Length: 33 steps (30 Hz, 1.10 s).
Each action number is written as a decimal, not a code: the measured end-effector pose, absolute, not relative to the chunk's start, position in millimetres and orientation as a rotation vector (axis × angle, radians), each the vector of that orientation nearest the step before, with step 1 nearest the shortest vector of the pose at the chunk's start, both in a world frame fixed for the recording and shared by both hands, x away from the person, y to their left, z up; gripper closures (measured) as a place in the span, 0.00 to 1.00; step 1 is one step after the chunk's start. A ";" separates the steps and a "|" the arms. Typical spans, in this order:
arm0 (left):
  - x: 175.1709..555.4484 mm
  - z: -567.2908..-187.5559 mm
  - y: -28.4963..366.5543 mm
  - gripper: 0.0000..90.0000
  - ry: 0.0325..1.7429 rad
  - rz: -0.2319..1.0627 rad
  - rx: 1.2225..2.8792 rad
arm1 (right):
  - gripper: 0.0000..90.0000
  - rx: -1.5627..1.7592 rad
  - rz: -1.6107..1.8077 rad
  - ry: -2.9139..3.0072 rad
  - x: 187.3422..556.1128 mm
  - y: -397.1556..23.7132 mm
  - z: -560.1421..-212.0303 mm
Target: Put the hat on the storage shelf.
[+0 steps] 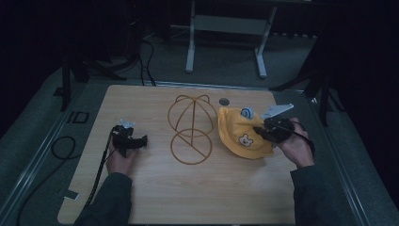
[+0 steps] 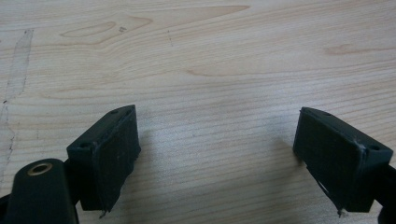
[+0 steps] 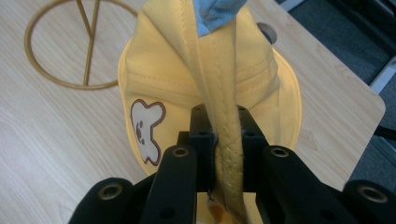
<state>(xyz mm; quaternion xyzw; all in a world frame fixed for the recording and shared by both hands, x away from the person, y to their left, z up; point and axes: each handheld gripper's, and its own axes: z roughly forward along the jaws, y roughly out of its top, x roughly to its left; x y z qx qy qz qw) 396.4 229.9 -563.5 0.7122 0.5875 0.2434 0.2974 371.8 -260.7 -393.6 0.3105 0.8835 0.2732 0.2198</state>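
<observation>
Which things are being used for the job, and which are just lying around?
In use, likely:
- yellow hat, pinched in the right gripper
- wire hat stand, beside the hat
- left gripper, open over bare table

Lying about:
- small grey disc
- black cable off the table

left gripper [image 1: 134, 140] low over the table, fingers [image 2: 112, 156] spread wide (nothing between), right gripper [image 1: 265, 130] fingers pinched together

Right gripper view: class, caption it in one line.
Right gripper pinches the yellow hat's brim above the wooden table.
</observation>
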 end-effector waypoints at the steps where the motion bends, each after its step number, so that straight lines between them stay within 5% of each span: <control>1: 396.4 -563.4 229.9 0.16 1.562 0.647 1.893 | 0.91 0.859 0.756 2.444 371.8 -260.7 -393.6; 33: 396.5 -563.6 229.9 0.16 1.561 0.649 1.892 | 0.91 0.920 1.160 2.270 361.0 -289.0 -373.9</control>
